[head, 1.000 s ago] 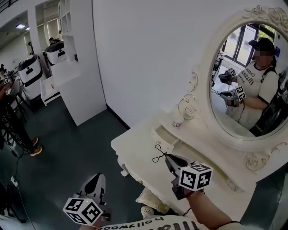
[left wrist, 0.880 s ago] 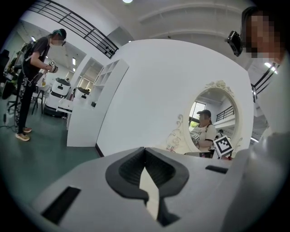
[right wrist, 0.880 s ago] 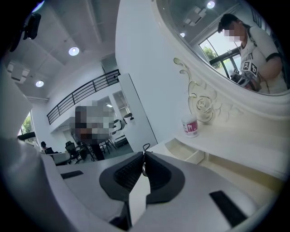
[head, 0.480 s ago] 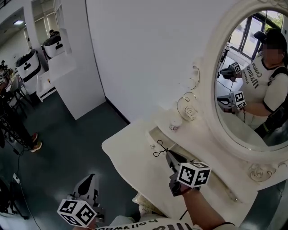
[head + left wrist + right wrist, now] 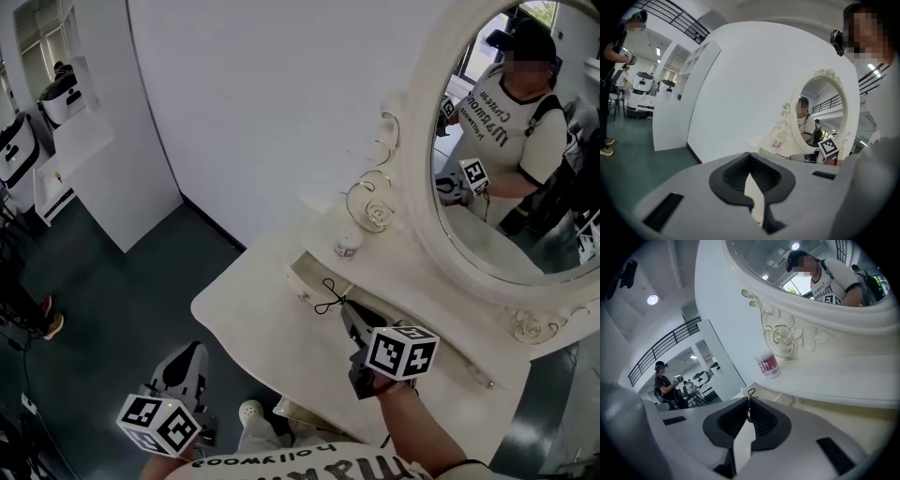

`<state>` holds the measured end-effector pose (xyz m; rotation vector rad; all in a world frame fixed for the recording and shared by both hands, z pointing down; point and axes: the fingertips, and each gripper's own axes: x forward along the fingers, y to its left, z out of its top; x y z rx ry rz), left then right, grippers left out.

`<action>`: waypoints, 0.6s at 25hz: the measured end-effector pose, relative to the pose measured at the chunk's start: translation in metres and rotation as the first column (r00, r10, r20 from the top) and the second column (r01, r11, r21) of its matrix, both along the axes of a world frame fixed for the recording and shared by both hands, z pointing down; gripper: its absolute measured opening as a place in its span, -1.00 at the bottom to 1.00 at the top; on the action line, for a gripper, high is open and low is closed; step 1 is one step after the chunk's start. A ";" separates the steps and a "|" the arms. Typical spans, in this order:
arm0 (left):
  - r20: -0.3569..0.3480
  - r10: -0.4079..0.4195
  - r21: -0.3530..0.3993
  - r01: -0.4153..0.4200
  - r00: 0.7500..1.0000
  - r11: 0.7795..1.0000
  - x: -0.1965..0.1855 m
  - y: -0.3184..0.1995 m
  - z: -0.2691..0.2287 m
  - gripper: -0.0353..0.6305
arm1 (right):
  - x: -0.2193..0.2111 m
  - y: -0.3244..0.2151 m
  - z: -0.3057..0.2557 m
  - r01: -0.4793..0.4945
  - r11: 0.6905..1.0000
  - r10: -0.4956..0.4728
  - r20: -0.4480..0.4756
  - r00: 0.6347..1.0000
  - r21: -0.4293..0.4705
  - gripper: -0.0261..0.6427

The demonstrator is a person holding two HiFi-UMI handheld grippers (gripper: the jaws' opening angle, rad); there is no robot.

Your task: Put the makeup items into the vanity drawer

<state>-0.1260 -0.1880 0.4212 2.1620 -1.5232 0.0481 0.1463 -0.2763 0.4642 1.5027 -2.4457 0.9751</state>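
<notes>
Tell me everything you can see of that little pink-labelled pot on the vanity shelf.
The pot is a small white round container, slightly wider at the top, plastic by the look of it, with a pink label whose print is too small to read. It stands upright on the vanity's raised shelf, close beside the carved rose scroll at the mirror's foot; whether they touch is unclear. The right tongs, shut on a black cord, are short of it.
</notes>
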 end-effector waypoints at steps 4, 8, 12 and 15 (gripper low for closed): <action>-0.015 0.083 0.016 -0.082 0.996 0.996 -0.005 -0.029 -0.005 -0.87 | -0.001 -0.004 -0.003 -0.076 0.997 0.076 -0.007 0.997 -0.009 -0.81; -0.029 0.127 0.024 -0.126 0.991 0.992 -0.013 -0.041 -0.005 -0.87 | -0.009 -0.007 0.001 -0.104 0.994 0.104 -0.010 0.995 -0.035 -0.81; -0.049 0.135 0.004 -0.134 0.990 0.991 -0.026 -0.041 0.005 -0.87 | -0.015 -0.014 0.007 -0.112 0.992 0.109 -0.046 0.993 -0.061 -0.81; -0.063 0.129 -0.003 -0.129 0.990 0.992 -0.035 -0.042 0.010 -0.87 | -0.016 -0.022 0.009 -0.112 0.992 0.104 -0.114 0.988 -0.064 -0.81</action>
